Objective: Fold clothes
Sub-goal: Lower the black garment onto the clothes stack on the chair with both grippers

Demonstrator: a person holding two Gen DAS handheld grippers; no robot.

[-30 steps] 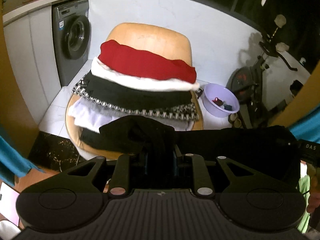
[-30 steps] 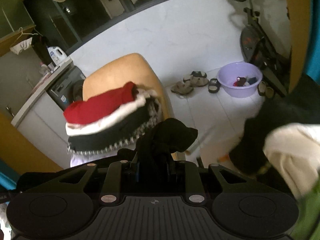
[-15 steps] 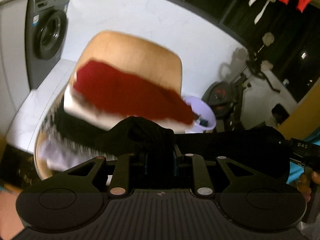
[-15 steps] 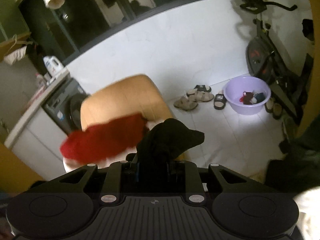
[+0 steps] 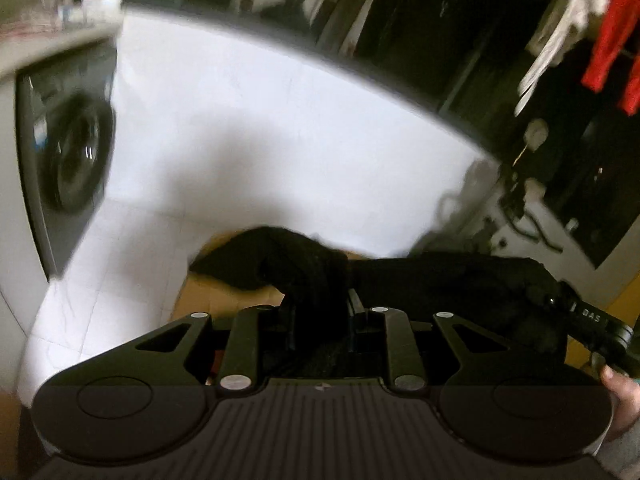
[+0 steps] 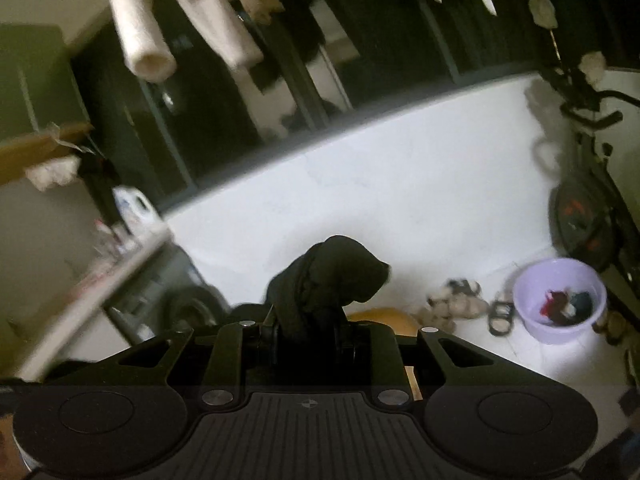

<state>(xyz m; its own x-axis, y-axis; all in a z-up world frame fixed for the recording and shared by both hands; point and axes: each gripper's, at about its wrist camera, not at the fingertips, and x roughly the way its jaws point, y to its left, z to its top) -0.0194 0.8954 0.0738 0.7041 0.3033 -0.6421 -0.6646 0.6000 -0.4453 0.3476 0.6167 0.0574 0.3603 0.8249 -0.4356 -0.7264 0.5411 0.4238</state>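
While both views are smeared by blur, we can make out that our left gripper (image 5: 320, 300) has its jaws drawn narrow on a bunch of the black garment (image 5: 296, 264), which bulges up between the fingers and stretches away to the right as a dark band. At the far end of that band, in the left wrist view, we see the other tool and a bit of the hand (image 5: 618, 396) that carries it. Our right gripper (image 6: 306, 336) is likewise closed narrowly on a clump of the same black garment, and the cloth stands up above its fingers in a rounded lump. So the garment hangs in the air, strung between our two grippers.

Just behind the cloth, a sliver of the tan chair (image 5: 224, 292) shows. Farther out we see a washing machine (image 5: 68, 152) at the left against the white wall. In the right wrist view, a lilac basin (image 6: 560, 300) with small items inside sits on the pale floor, sandals (image 6: 456, 300) lie beside it, and an exercise bike (image 6: 588, 200) stands at the right. Pale laundry (image 6: 144, 32) hangs overhead.
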